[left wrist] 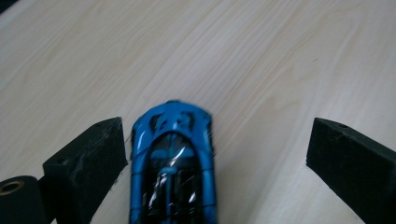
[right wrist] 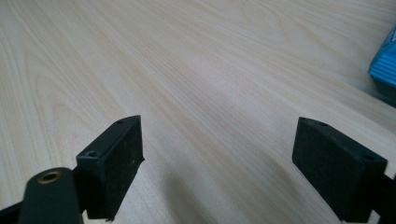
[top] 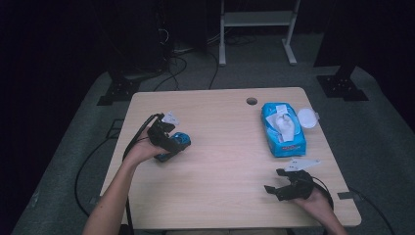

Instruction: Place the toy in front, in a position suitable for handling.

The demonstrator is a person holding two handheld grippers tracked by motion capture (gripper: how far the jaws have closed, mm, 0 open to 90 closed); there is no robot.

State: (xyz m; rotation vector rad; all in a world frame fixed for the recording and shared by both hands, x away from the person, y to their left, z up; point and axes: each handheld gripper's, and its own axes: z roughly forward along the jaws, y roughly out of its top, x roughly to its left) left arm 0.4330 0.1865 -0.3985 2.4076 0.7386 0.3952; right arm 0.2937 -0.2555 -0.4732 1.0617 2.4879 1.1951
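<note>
Left claw [left wrist: 217, 154] spread wide, straddling the blue toy car [left wrist: 173, 163]

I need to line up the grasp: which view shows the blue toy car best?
The left gripper view: the blue toy car lies close up between the open left claw, nearer one jaw. The high view shows it small, partly behind that claw. The right gripper view looks along the open right claw at the table.
</note>
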